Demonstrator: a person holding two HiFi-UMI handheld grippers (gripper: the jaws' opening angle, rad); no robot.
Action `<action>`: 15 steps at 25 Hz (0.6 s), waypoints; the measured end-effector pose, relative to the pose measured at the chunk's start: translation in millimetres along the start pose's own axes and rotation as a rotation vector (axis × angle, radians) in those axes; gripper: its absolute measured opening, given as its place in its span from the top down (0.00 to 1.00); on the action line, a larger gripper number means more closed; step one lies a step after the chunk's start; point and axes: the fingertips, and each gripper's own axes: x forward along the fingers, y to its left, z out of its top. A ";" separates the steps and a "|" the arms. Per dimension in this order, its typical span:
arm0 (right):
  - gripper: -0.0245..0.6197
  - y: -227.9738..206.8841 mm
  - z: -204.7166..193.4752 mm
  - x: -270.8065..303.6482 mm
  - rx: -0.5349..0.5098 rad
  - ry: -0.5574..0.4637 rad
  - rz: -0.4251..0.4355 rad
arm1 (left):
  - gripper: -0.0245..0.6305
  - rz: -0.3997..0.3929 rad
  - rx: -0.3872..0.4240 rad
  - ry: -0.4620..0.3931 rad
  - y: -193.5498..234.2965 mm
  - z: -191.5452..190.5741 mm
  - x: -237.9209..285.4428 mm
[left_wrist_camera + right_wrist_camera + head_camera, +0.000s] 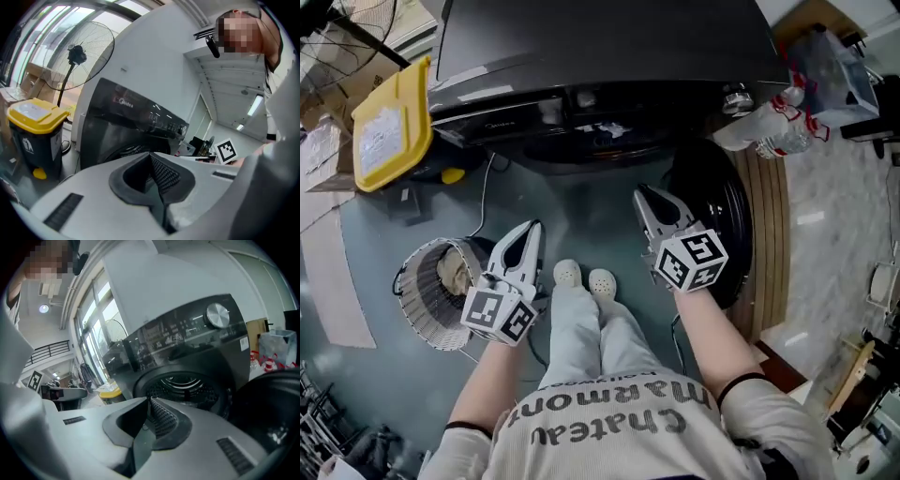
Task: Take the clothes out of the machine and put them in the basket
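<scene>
Grippers: I see the left gripper (532, 226) and right gripper (641, 193) with jaws pressed together, nothing between them.
Floor (394, 225): grey-blue; pale stone at the right.
Basket (428, 325): wire, near left on the floor, with a beige cloth (455, 272) inside.
Machine (609, 47): dark, ahead; its door (719, 211) is swung right and the drum (183, 383) is open.
Far left: yellow-lidded bin (389, 117), standing fan (79, 51).

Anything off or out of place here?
Nothing stands out. The washer door hangs open, the basket stands on the floor with a cloth in it, and the left gripper and right gripper are shut and empty.
</scene>
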 end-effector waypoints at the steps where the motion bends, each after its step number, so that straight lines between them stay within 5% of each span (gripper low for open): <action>1: 0.90 -6.3 -14.9 8.9 0.003 0.015 -0.005 | 0.95 -0.010 0.005 0.009 5.8 -12.5 9.6; 15: 0.90 -80.5 -130.8 138.2 -0.143 -0.059 -0.061 | 0.95 -0.098 0.061 -0.054 76.1 -132.4 150.0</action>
